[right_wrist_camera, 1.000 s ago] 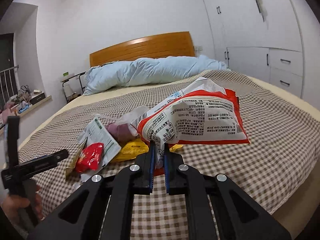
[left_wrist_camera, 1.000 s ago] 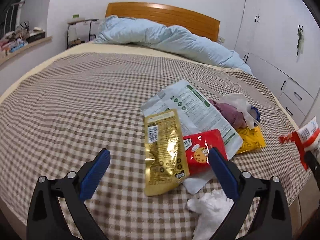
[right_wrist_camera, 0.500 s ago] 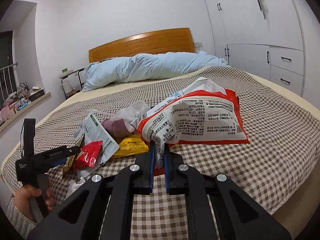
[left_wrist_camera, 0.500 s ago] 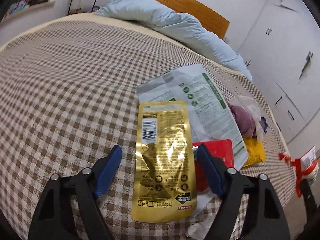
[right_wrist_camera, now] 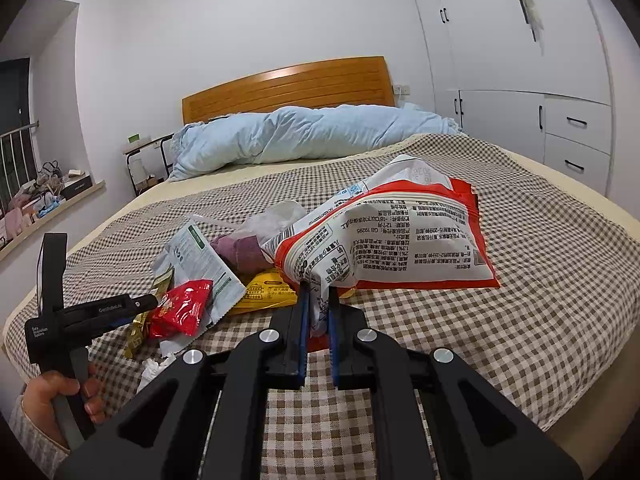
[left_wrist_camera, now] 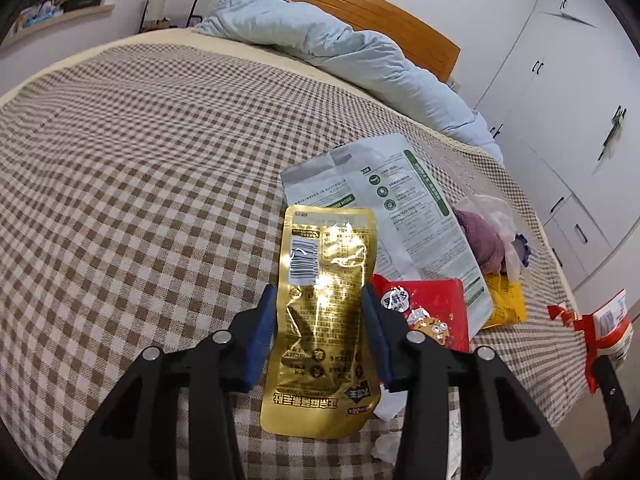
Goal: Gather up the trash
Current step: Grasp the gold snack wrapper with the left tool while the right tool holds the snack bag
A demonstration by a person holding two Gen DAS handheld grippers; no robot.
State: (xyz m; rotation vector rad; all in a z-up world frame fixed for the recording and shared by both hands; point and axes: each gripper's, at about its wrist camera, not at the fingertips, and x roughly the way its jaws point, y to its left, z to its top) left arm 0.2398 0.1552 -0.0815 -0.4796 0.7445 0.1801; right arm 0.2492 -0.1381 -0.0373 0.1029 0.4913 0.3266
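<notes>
A gold foil pouch lies flat on the checked bedspread. My left gripper straddles it, blue pads at its two long edges, jaws closing, the pouch not visibly pinched. From the right wrist view the left gripper sits low at the pile's left end. My right gripper is shut on the corner of a red-and-white printed bag, held above the bed. That bag shows at the right edge of the left view.
Beside the pouch lie a red cookie packet, a white bag with green print, a yellow packet, a purple lump in clear plastic and white tissue. A blue duvet lies by the headboard. Wardrobes stand right.
My left gripper dropped toward the gold pouch and its jaws narrowed from wide apart to the pouch's edges. The right gripper and its bag stayed put.
</notes>
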